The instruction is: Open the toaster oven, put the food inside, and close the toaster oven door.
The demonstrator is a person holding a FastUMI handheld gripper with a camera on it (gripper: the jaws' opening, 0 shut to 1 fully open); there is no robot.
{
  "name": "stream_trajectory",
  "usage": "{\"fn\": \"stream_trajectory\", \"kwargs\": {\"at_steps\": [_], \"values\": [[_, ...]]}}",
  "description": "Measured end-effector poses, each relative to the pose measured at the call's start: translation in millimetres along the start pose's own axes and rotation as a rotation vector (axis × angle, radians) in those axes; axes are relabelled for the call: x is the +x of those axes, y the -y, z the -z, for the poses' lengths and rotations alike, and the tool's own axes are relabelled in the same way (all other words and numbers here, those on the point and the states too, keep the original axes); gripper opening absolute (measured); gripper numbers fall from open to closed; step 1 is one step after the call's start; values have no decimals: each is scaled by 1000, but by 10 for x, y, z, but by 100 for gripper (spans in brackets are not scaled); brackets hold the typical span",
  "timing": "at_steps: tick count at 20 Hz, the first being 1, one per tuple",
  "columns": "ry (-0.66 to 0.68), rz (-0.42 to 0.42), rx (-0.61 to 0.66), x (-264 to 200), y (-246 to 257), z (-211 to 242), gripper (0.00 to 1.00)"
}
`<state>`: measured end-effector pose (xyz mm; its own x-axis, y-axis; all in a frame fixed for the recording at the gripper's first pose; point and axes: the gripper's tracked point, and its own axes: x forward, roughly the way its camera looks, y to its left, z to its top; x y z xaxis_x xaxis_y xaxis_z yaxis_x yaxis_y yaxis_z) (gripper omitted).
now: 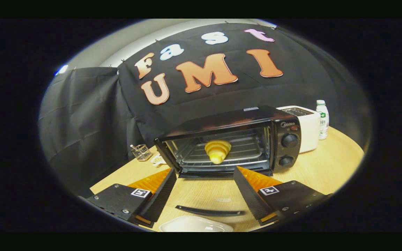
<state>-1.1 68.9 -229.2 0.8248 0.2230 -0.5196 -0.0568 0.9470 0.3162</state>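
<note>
Golden pastry, the food [217, 150], already sits on the wire rack inside the oven [229, 139], near the middle of the cavity. The door [209, 195] hangs fully down, its glass lying flat over the tabletop [326, 167], with the dark handle [210, 211] between the claw's fingers and close to them. The claw [204, 190] is spread wide and holds nothing; its fingers [164, 190] point at the oven's open mouth, one to each side of it. By the look of it, opening and loading are done, and only closing the door is left, which would mean lifting it by the handle.

Pale wood makes up the round tabletop. A white dish [195, 225] lies just behind the handle. A white toaster [305, 127] and a small bottle [322, 118] stand beside the oven's knob side, a wire holder [141, 152] on the other side. Black cloth drapes the booth behind.
</note>
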Motion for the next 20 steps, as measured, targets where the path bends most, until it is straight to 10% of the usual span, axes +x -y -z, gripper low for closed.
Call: {"fn": "stream_trajectory", "kwargs": {"at_steps": [20], "values": [[-324, 34, -35, -459, 44, 1244, 98]]}}
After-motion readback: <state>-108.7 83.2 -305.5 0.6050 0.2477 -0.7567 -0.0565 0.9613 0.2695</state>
